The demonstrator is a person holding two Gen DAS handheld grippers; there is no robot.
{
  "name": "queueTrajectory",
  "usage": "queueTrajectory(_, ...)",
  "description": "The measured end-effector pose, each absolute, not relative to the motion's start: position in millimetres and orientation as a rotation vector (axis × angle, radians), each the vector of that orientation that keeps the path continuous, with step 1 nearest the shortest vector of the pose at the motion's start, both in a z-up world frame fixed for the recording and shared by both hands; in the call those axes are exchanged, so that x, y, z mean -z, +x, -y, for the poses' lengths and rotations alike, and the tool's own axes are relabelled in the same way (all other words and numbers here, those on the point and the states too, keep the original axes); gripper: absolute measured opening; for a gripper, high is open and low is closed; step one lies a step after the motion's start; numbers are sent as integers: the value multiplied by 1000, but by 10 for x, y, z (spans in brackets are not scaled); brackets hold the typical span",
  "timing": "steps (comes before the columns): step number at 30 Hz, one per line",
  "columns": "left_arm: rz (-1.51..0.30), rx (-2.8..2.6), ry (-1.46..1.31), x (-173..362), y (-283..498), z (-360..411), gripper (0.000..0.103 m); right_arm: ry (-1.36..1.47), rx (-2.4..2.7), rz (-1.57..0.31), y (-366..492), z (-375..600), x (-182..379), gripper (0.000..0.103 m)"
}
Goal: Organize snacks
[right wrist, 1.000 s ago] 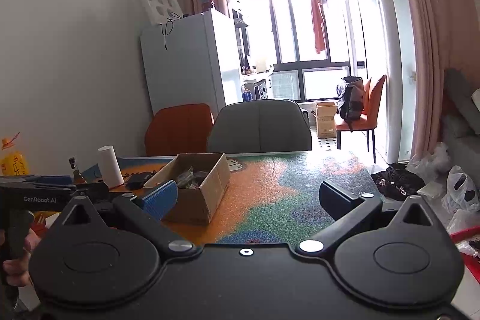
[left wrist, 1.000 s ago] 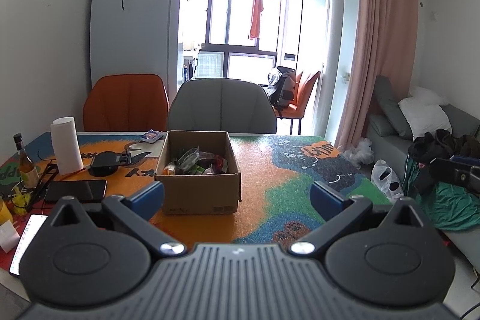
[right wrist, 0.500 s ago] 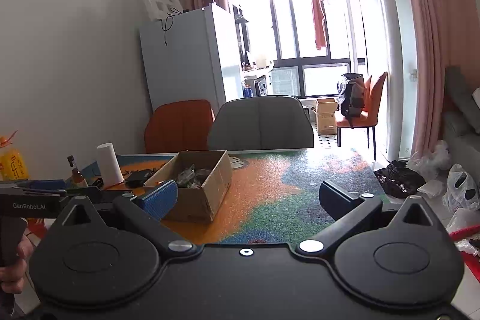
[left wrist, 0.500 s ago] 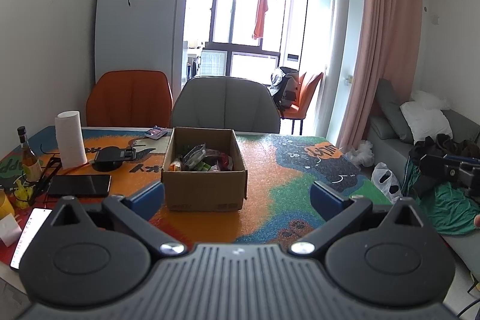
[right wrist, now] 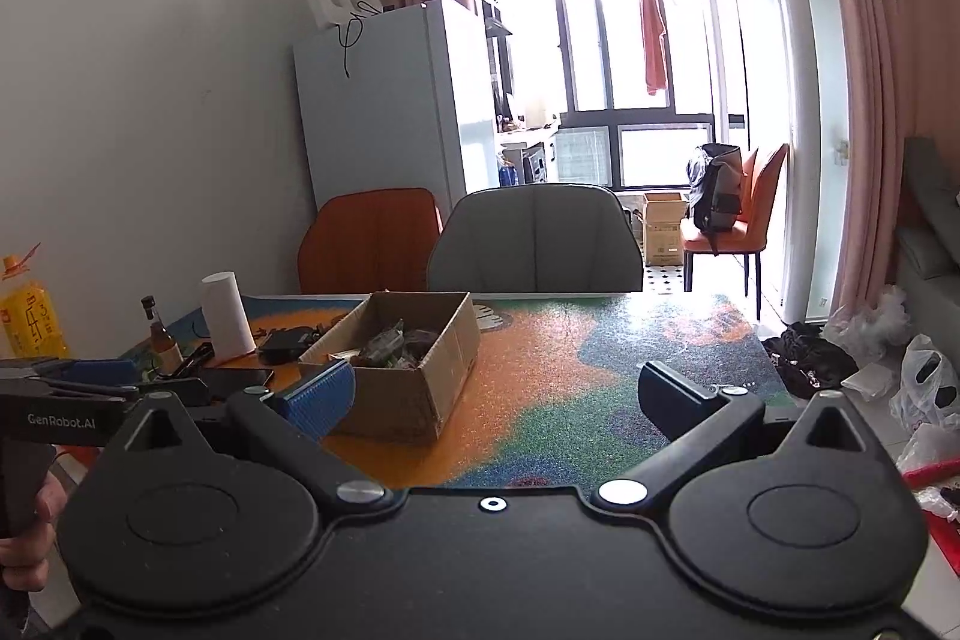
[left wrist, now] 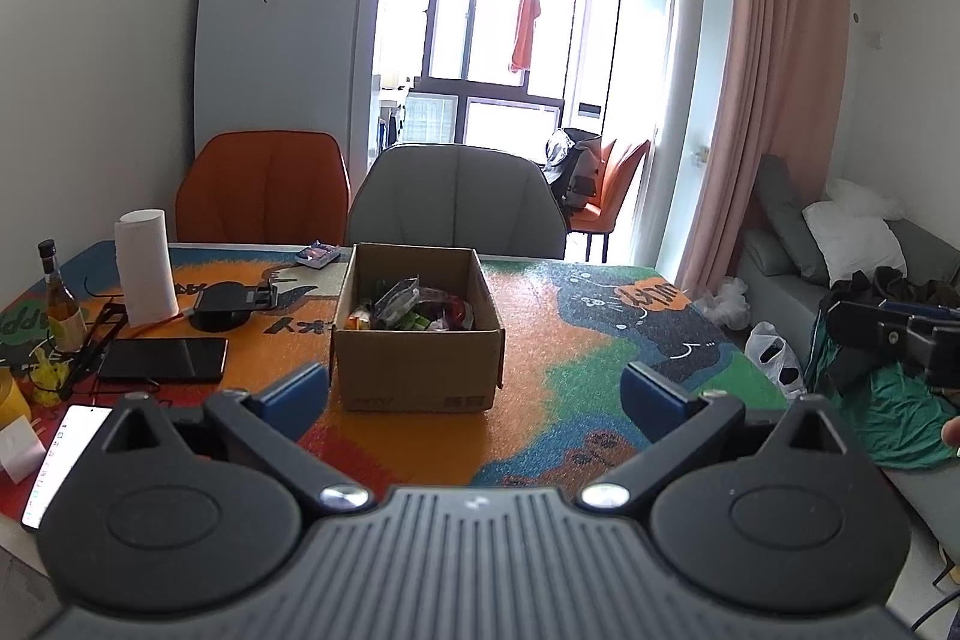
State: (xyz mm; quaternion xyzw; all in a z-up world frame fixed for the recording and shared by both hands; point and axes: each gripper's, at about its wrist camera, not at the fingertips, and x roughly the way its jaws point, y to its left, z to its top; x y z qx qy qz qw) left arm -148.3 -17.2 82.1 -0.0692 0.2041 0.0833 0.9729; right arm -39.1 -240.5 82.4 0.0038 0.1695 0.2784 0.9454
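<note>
An open cardboard box (left wrist: pixel 415 367) (right wrist: pixel 396 394) stands on the colourful table mat, holding several snack packets (left wrist: pixel 414 310) (right wrist: pixel 393 343). My left gripper (left wrist: pixel 474 394) is open and empty, held back from the table's near edge with the box straight ahead of it. My right gripper (right wrist: pixel 495 391) is also open and empty, to the right of the box and back from the table. In the right wrist view the left gripper body (right wrist: pixel 66 400) shows at the far left, held by a hand (right wrist: pixel 27 526).
A paper roll (left wrist: pixel 146 265), a bottle (left wrist: pixel 60 307), a black phone (left wrist: pixel 163 359), a lit phone (left wrist: pixel 63 454) and a black device (left wrist: pixel 231 301) crowd the table's left side. Orange (left wrist: pixel 264 187) and grey (left wrist: pixel 456 202) chairs stand behind the table. A sofa (left wrist: pixel 840 280) with clothes lies right.
Both grippers have lifted and tilted slightly, so the box sits a little lower in each view. Both stay open and empty.
</note>
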Motion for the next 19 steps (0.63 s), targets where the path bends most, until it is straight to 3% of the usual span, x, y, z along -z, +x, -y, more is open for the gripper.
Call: queueTrajectory(19,-397,-157,-138,-815,-1537,160,103,-16,-559,-337,-454,2346,-840,103)
